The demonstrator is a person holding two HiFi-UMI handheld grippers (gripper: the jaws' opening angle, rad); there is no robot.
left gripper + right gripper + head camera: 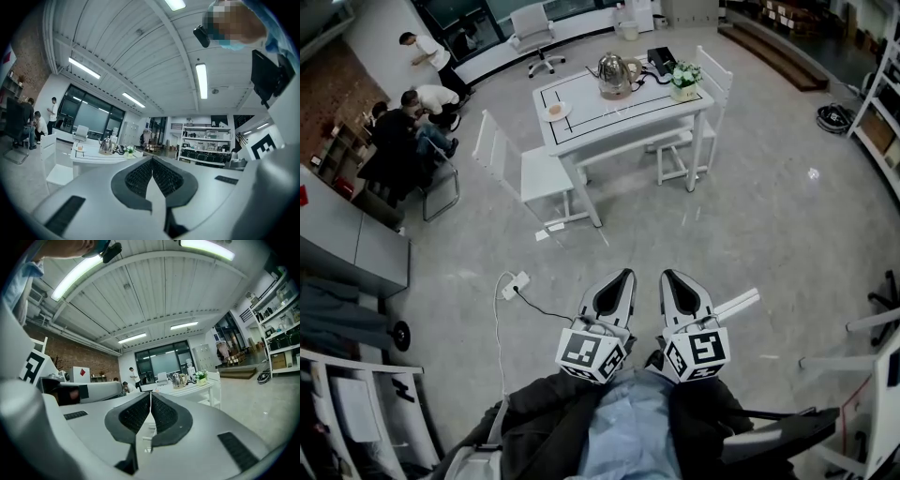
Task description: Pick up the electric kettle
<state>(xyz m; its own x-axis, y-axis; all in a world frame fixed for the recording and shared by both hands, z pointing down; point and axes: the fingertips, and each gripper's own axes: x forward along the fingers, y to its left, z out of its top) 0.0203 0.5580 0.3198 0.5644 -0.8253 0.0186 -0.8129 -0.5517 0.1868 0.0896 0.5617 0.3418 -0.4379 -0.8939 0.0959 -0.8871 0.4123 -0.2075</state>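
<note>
Electric kettle — upright on white table, well apart from both grippers. Left gripper, right gripper — jaws together, empty (side by side).

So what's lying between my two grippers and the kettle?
Head view: mostly bare floor, then the near half of the white table the kettle stands on. A white chair sits just left of that line.

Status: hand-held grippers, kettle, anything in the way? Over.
Left hand-held gripper and right hand-held gripper shut, empty. Kettle upright on white table across the room, untouched. White chair at table's near side; power strip on floor ahead.
</note>
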